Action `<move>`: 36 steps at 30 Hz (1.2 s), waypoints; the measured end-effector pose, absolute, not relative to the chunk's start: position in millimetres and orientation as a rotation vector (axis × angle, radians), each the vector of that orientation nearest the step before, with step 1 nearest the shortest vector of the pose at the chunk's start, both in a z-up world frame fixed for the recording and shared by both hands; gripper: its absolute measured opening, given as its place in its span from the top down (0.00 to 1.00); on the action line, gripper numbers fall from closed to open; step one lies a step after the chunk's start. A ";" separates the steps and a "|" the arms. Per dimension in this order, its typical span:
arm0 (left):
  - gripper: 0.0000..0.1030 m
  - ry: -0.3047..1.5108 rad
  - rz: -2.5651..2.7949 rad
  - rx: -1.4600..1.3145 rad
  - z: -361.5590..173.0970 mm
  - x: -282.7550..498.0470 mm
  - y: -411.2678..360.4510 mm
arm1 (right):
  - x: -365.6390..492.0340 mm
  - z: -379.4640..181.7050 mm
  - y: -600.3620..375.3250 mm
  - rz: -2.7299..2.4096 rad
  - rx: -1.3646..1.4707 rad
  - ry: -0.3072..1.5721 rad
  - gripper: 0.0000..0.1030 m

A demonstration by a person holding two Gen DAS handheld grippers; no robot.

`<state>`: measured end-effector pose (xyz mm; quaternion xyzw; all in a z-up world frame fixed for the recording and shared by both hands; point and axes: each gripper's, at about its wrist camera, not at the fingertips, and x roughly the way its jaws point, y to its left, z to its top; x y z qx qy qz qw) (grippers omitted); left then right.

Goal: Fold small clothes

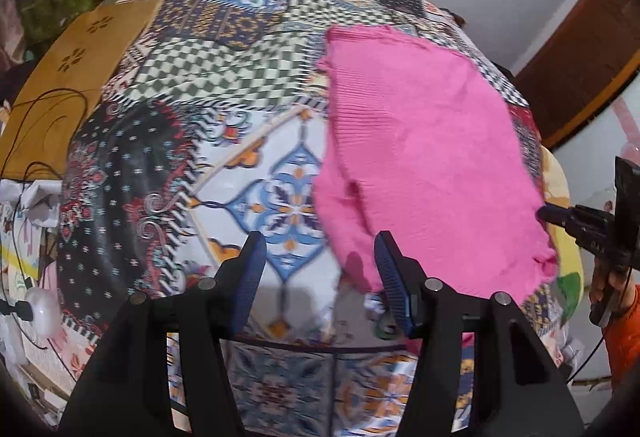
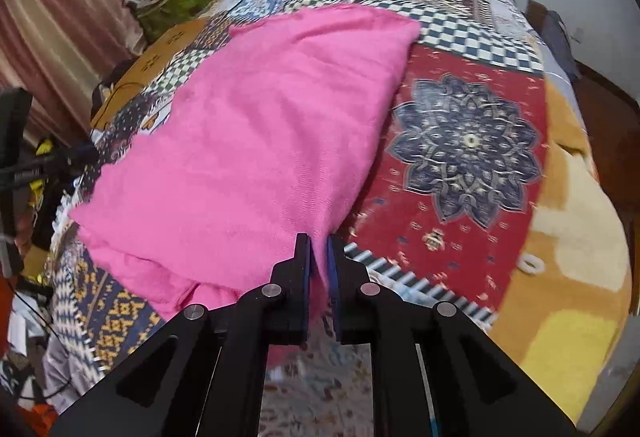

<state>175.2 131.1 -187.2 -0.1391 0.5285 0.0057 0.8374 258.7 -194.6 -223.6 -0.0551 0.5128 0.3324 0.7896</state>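
Pink knitted cloth, a small ribbed garment [image 2: 256, 141], is lying spread across the patchwork-printed bed cover [image 2: 472, 141], filling the middle and left of the right wrist view. The right gripper [image 2: 319, 265] is pinching a fold of the garment's near edge at the lower centre of that view, its fingers almost fully closed with pink fabric showing between the blue pads.

In the left wrist view the left gripper [image 1: 318, 269] is standing about half open, gripping nothing; the garment's lower left edge is lying just beside its right-hand finger [image 1: 394, 277], while the left-hand finger is hovering over bare printed cover.

The step in hand is probably lifting the near edge to fold it over. To do it well, the free gripper should close on the matching corner first, so both corners are rising together and the knit is not stretching or skewing. Carry the edge low and lay it square on the far edge.
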 end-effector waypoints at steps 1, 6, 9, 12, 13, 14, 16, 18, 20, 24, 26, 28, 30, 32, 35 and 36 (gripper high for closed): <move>0.43 1.119 -0.001 -0.297 -186.0 174.5 126.4 | 256.3 -218.4 -196.3 0.712 -0.118 1.096 0.91; 0.39 1.150 -0.043 -0.320 -189.3 168.4 106.0 | 239.4 -201.0 -197.6 0.739 -0.144 1.053 0.55; 0.39 1.189 -0.074 -0.377 -200.1 163.2 96.4 | 230.7 -208.1 -189.4 0.764 -0.152 1.080 0.55; 0.39 1.204 -0.098 -0.406 -206.7 158.9 87.2 | 224.7 -222.2 -183.3 0.790 -0.135 1.129 0.55; 0.39 1.197 -0.099 -0.389 -205.7 157.8 83.1 | 223.7 -226.9 -181.5 0.795 -0.130 1.144 0.55; 0.39 1.195 -0.117 -0.368 -204.6 157.5 78.0 | 221.8 -230.4 -180.1 0.797 -0.131 1.149 0.55; 0.39 1.188 -0.161 -0.381 -203.5 158.2 73.0 | 218.7 -238.3 -176.1 0.799 -0.152 1.157 0.54; 0.39 1.178 -0.180 -0.398 -204.3 158.7 69.0 | 216.0 -238.8 -173.8 0.801 -0.168 1.139 0.52; 0.43 1.170 -0.175 -0.361 -205.5 160.9 62.4 | 215.6 -237.6 -172.0 0.802 -0.190 1.129 0.52; 0.69 1.159 -0.208 -0.324 -201.6 160.5 57.2 | 219.7 -234.0 -174.4 0.782 -0.203 1.138 0.52; 0.70 1.158 -0.202 -0.275 -196.2 156.6 56.9 | 216.7 -229.4 -178.7 0.782 -0.206 1.136 0.50; 0.70 1.152 -0.172 -0.211 -190.4 151.3 58.4 | 214.1 -223.1 -182.2 0.785 -0.213 1.127 0.44; 0.63 1.147 -0.134 -0.166 -186.0 145.5 61.6 | 207.6 -217.8 -183.1 0.789 -0.245 1.104 0.42; 0.42 1.144 -0.122 -0.147 -182.0 137.6 66.3 | 202.2 -214.4 -181.0 0.803 -0.278 1.093 0.37; 0.35 1.141 -0.114 -0.120 -180.4 126.8 67.8 | 196.1 -215.4 -176.2 0.815 -0.312 1.087 0.27; 0.35 1.145 -0.111 -0.103 -181.3 124.0 66.3 | 193.7 -217.6 -173.5 0.819 -0.328 1.083 0.27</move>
